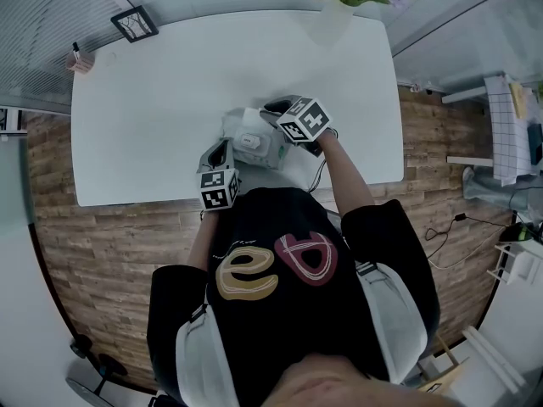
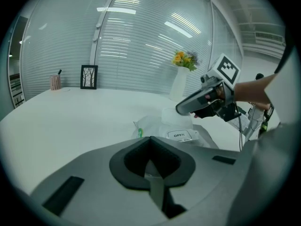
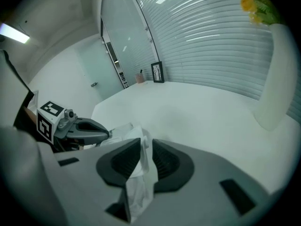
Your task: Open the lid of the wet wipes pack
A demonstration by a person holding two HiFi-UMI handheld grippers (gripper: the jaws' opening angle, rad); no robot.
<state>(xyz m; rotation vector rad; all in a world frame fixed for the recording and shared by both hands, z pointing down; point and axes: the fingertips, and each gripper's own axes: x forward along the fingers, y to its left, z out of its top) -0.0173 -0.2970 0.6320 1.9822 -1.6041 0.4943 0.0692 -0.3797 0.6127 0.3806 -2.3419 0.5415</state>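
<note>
The wet wipes pack lies near the front middle of the white table. In the left gripper view its flap labelled OPEN shows just beyond my jaws, with a clear upright piece behind it. My left gripper is shut on the pack's near crinkled edge and shows at the pack's left. My right gripper hovers at the pack's far right. Its jaws stand a little apart, and a crumpled white sheet hangs loosely between them. I cannot tell whether that sheet is a wipe or film.
A vase of flowers stands at the table's far edge. A small picture frame and a pen cup sit at the far left corner. The table's front edge runs just below the grippers, against the person's body.
</note>
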